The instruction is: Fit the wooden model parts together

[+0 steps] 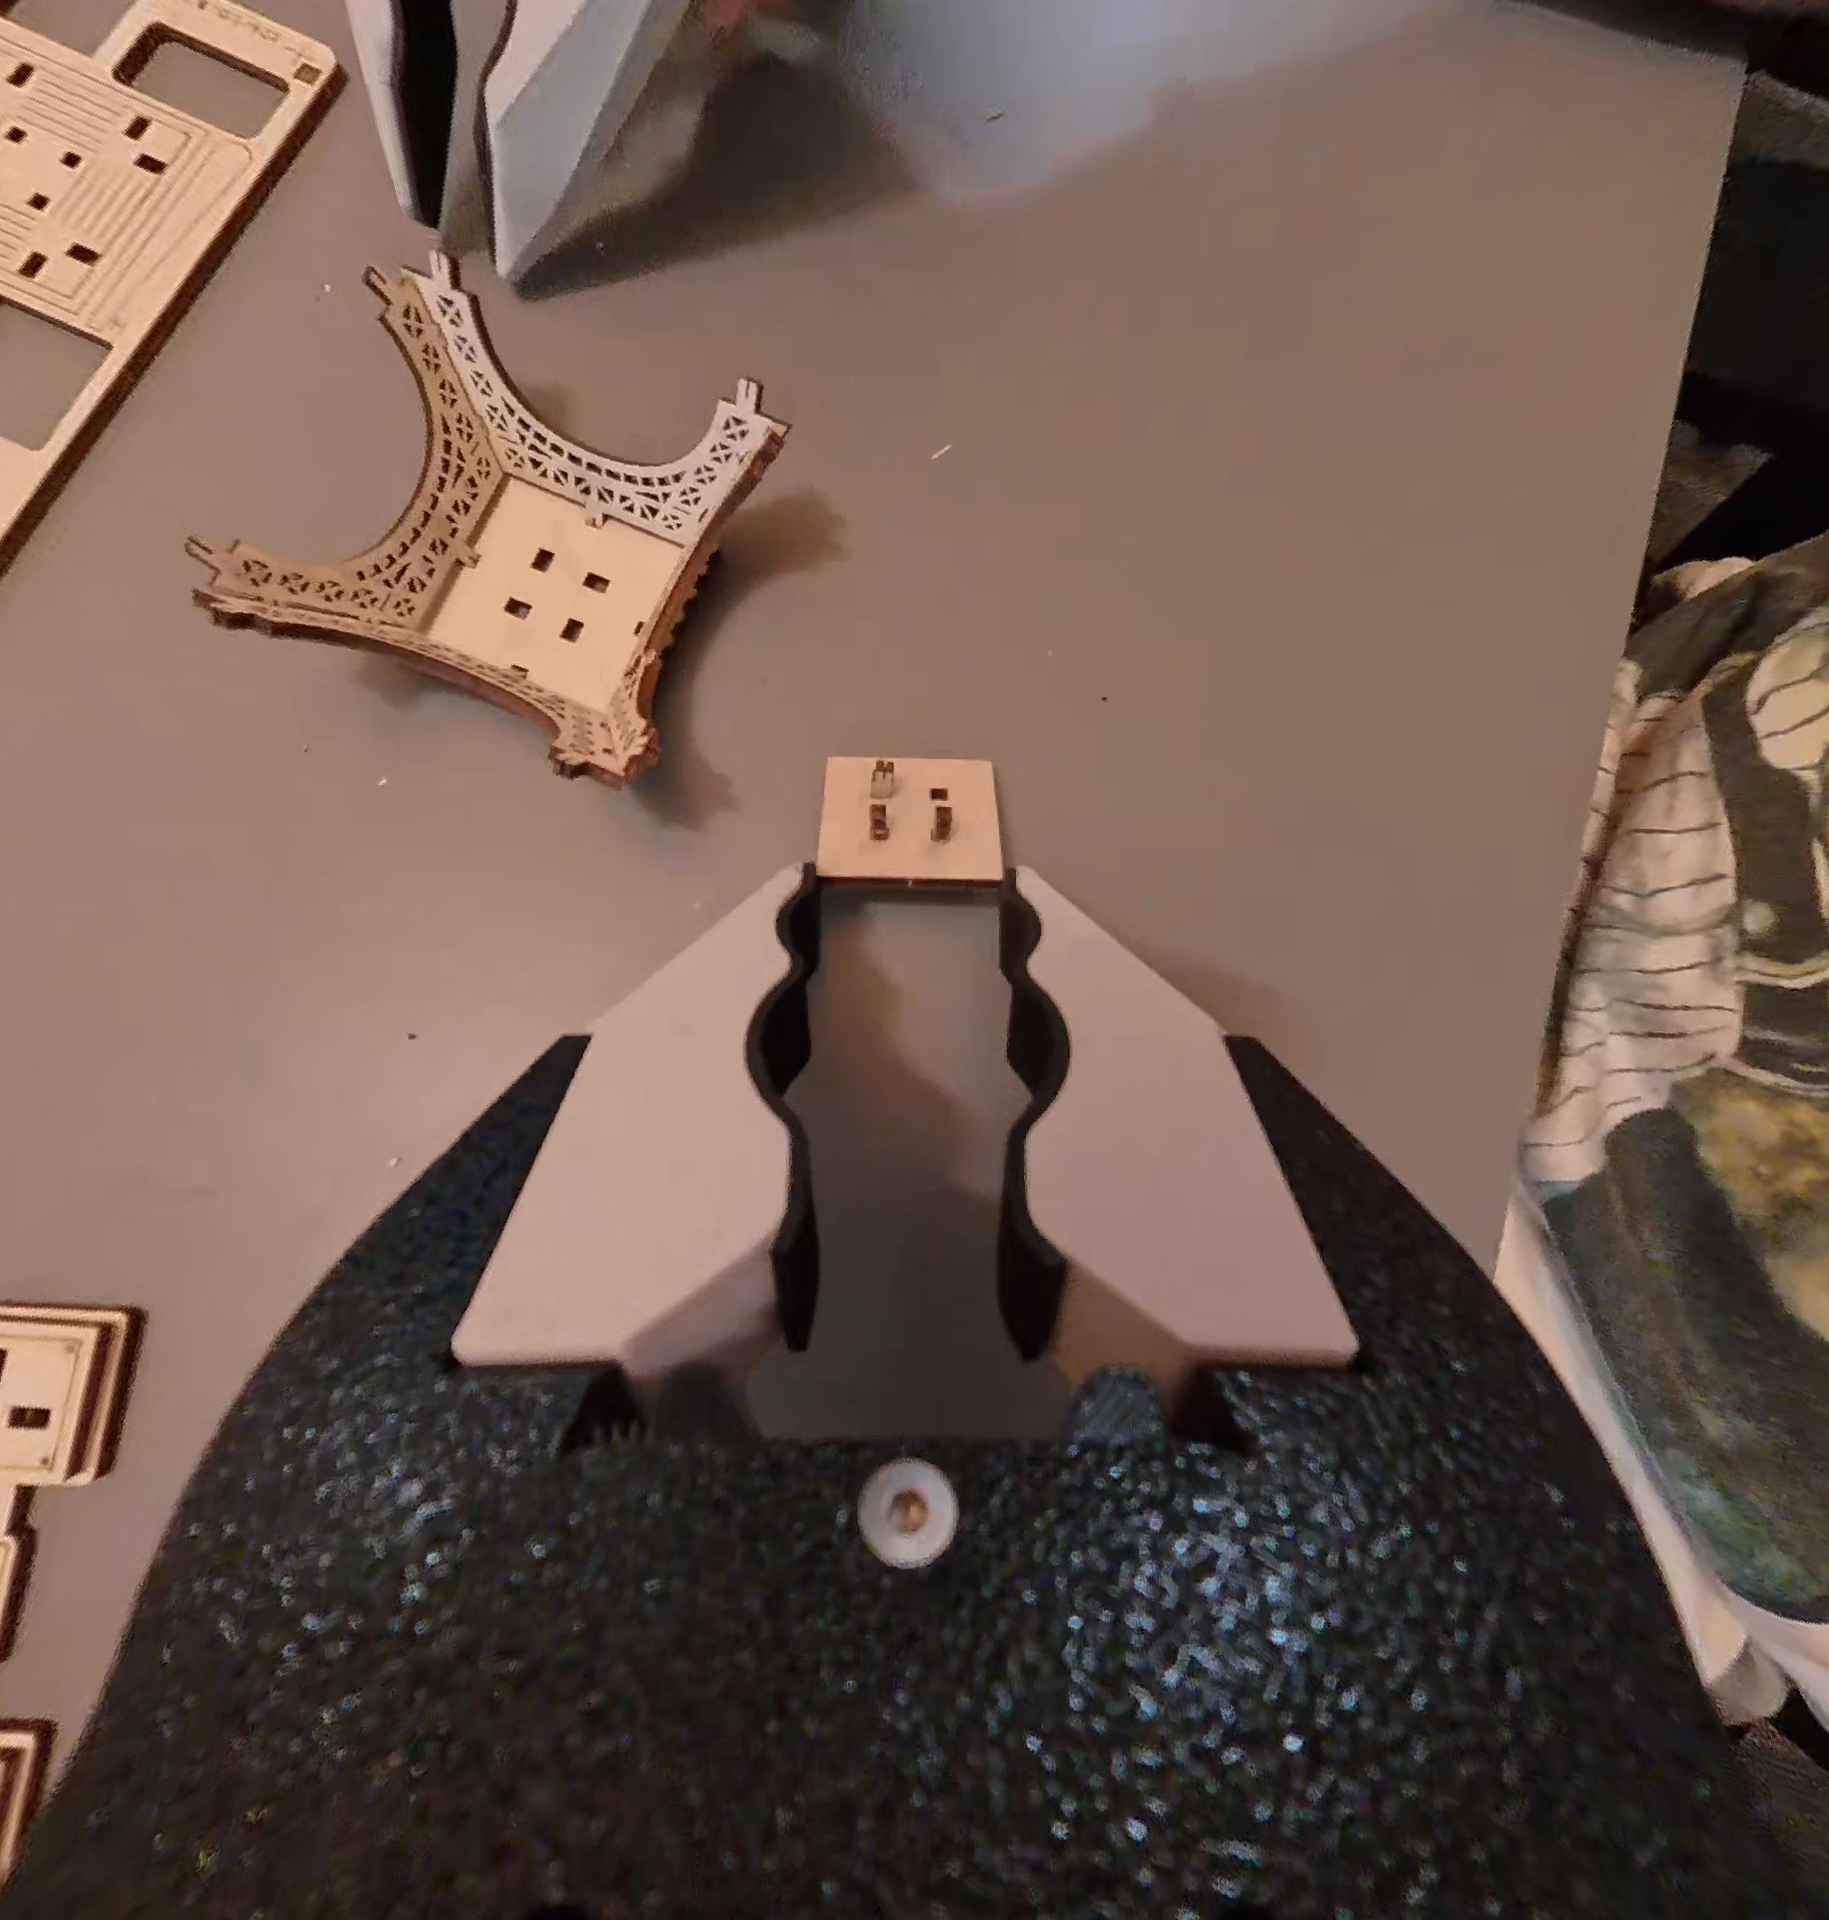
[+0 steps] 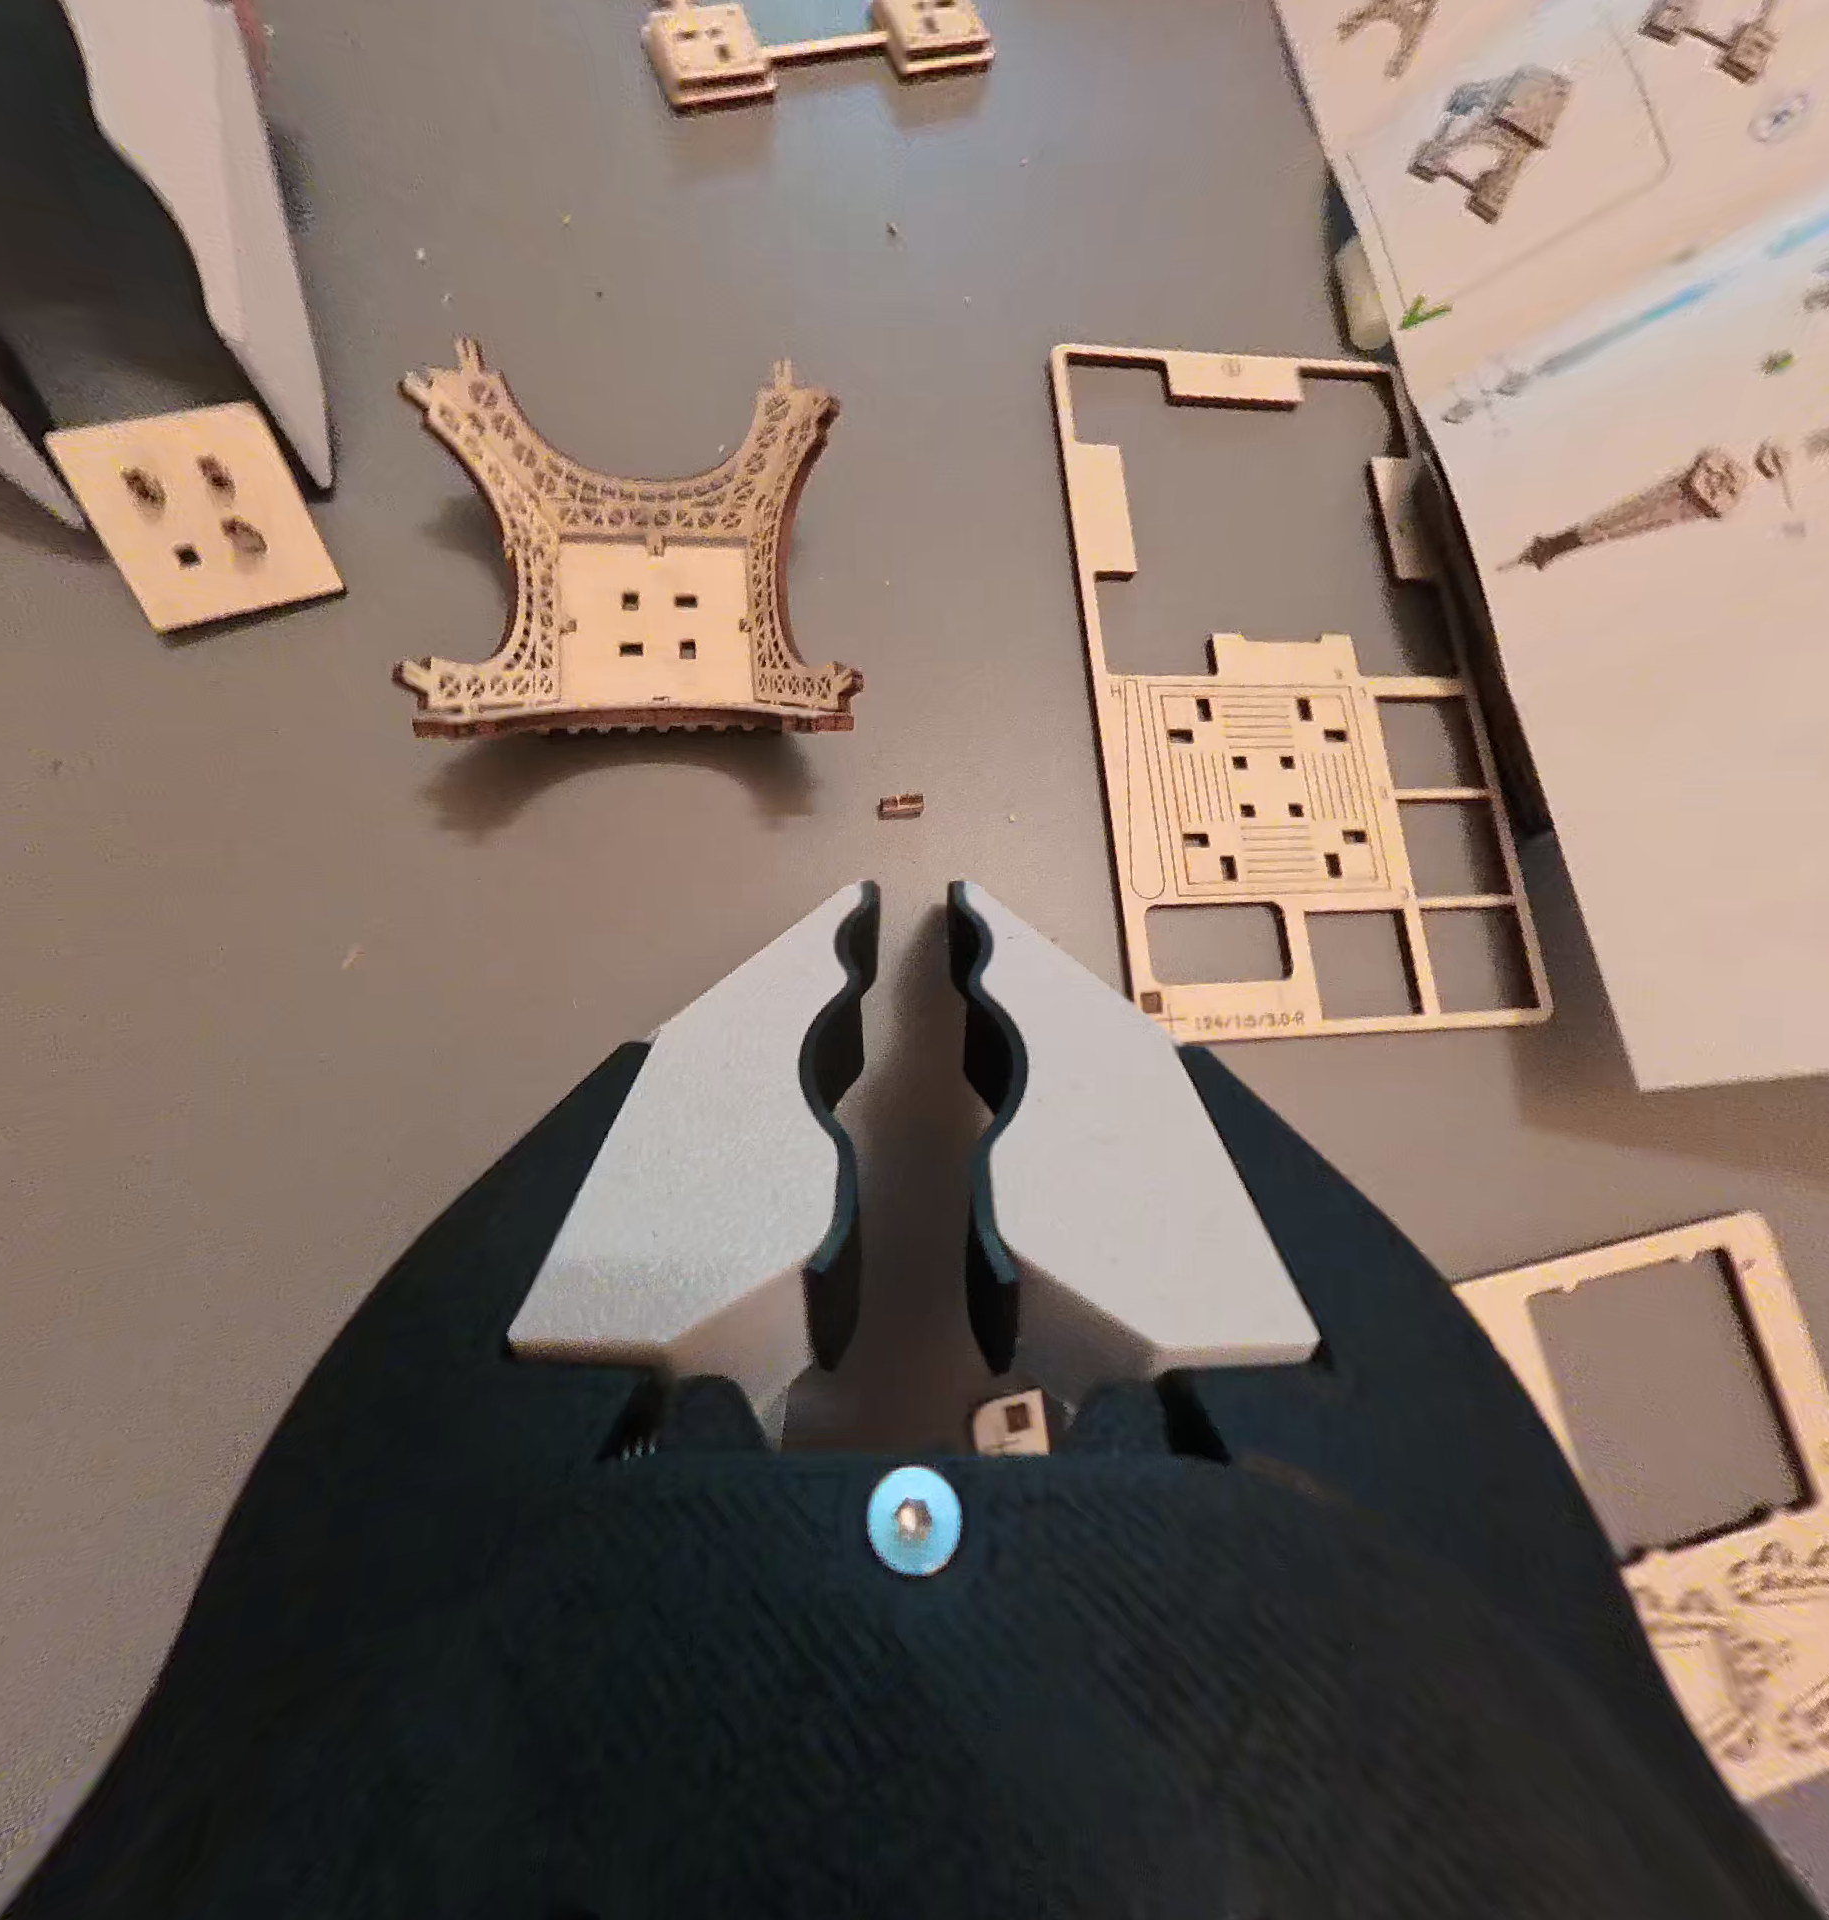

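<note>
My left gripper (image 1: 910, 883) is shut on a small square wooden plate (image 1: 910, 821) with slots and small pegs in it, held by its side edges above the grey table. The plate also shows in the right wrist view (image 2: 198, 514), at the far left between the left gripper's fingers (image 2: 266, 312). The lattice tower base (image 1: 494, 540) lies on the table ahead and left of it, also in the right wrist view (image 2: 629, 613). My right gripper (image 2: 912, 899) is empty, its jaws a narrow gap apart. A tiny wooden peg (image 2: 901, 805) lies just beyond its tips.
A punched wooden sheet (image 2: 1305, 727) lies right of the tower base, with an instruction sheet (image 2: 1668, 520) beside it. Another wooden sheet (image 2: 1668, 1507) is at lower right. A small wooden sub-assembly (image 2: 816, 52) sits at the far edge. Patterned cloth (image 1: 1741, 1039) lies past the table's right edge.
</note>
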A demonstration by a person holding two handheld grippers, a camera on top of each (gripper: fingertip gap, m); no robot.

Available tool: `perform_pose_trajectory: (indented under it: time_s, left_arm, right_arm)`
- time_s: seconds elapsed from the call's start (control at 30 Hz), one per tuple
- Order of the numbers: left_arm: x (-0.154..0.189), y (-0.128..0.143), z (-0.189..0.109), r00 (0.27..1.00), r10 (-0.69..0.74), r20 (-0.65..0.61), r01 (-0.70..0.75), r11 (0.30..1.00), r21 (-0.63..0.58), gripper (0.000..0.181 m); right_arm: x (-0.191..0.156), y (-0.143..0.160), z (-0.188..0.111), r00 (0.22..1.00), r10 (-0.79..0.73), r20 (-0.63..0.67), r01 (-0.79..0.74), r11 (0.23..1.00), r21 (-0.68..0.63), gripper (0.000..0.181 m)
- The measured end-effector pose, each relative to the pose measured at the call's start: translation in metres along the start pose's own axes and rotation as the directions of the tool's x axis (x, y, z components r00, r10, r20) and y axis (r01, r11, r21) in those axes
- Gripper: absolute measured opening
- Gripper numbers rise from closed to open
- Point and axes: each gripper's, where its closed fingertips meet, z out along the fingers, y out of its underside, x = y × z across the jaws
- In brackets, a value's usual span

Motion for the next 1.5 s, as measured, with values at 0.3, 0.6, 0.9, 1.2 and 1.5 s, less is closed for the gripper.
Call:
perform_pose_trajectory:
  time_s: [0.3,0.6,0.9,1.2,1.5]
  left_arm:
    - [-0.006,0.002,-0.003,1.000,0.025,0.000,-0.025,1.000,0.007,0.037]
    - [-0.006,0.005,-0.019,0.998,-0.024,-0.051,0.032,0.988,0.150,0.040]
    - [-0.003,0.009,-0.017,0.995,-0.019,-0.096,0.032,0.990,0.136,0.041]
    - [-0.004,0.009,-0.017,0.995,-0.017,-0.101,0.031,0.990,0.135,0.040]
    - [-0.006,0.006,-0.019,0.997,-0.015,-0.074,0.027,0.986,0.164,0.039]
  right_arm:
    - [0.000,-0.010,0.001,0.951,-0.287,0.117,0.291,0.957,-0.022,0.012]
    - [0.000,-0.016,0.010,0.824,-0.518,0.228,0.539,0.841,-0.038,0.000]
    - [-0.004,-0.009,0.014,0.733,-0.560,0.387,0.632,0.771,-0.082,0.002]
    - [-0.005,-0.009,0.015,0.667,-0.596,0.448,0.701,0.706,-0.105,0.000]
    - [-0.003,-0.007,0.010,0.771,-0.539,0.339,0.603,0.789,-0.117,0.000]
